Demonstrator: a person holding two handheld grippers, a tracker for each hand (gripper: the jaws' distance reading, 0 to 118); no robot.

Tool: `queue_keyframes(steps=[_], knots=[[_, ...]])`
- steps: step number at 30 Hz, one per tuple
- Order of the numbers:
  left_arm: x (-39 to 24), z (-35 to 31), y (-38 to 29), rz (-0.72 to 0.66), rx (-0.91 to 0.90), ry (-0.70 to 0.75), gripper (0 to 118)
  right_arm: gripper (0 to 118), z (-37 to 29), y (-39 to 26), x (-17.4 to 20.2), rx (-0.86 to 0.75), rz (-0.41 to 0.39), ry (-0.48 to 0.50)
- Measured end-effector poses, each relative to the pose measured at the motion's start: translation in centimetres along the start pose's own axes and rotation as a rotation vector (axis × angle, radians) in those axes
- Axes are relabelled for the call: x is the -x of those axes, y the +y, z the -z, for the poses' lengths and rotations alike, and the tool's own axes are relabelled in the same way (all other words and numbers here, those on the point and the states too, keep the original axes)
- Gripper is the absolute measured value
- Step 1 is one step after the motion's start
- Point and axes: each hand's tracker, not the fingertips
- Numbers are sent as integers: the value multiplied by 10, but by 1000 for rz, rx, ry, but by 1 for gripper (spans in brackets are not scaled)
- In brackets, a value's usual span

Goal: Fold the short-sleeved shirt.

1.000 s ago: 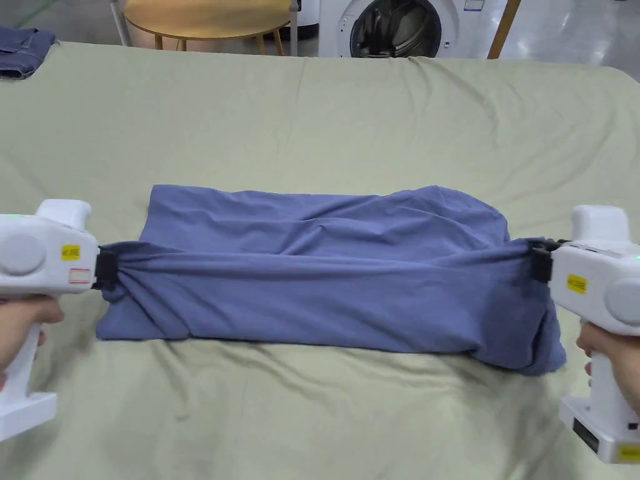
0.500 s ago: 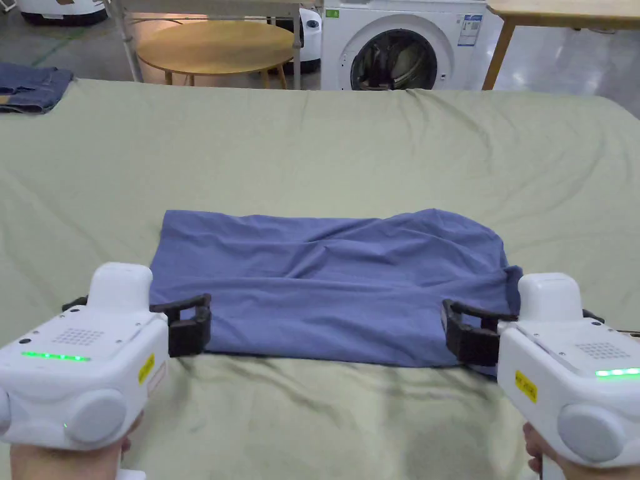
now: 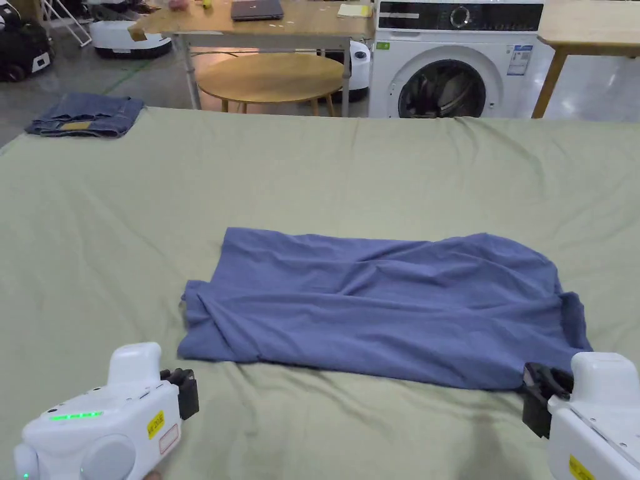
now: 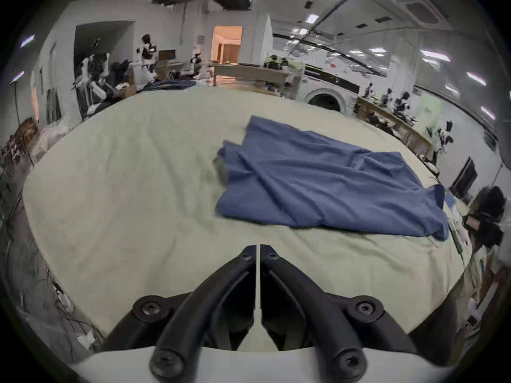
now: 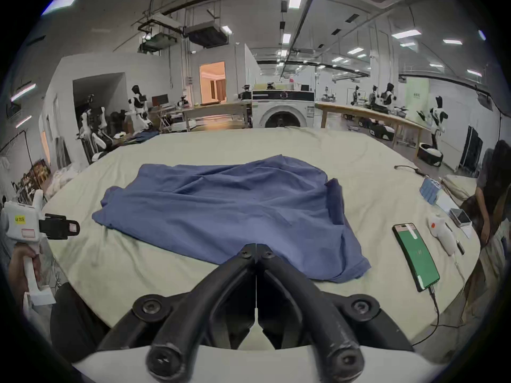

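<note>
On the green sheet (image 3: pixel 312 162), a creased, folded blue shirt (image 3: pixel 387 306)

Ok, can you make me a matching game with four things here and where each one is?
Things:
1. shirt
2. jeans
3. phone
4. washer

Places:
A. past the far edge of the bed
B. far left corner of the bed
C. middle of the bed
D. right side of the bed, plugged into a cable

Pairs: 1-C, 2-B, 3-D, 4-A

Open bedsheet (image 3: pixel 312 169) surrounds the shirt (image 3: pixel 381 306); phone (image 5: pixel 416 256) lies right.
</note>
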Motion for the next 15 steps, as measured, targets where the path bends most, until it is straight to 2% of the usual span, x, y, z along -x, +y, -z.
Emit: queue_keyframes(steps=[1,2,3,8,9,10,11,12,15], knots=[[4,6,4,-2,3,9,53,0,1,0,-3,-1,3,-8],[8,16,9,-9,17,10,101,0,1,2,-7,1,11,-12],[13,27,13,-14,28,12,113,0,1,2,-11,3,19,-20],[9,63,43,21,52,72,110,0,2,2,-33,17,29,-78],[8,74,47,39,70,84,106,0,4,1,-39,25,32,-93],[8,84,49,44,80,102,95,0,5,-1,-44,31,38,-108],[7,92,51,59,95,143,78,0,6,-2,-51,40,45,-123],[5,99,52,88,107,147,78,0,6,-3,-57,48,50,-143],[-6,105,55,166,118,154,67,0,12,-7,-76,63,57,-203]])
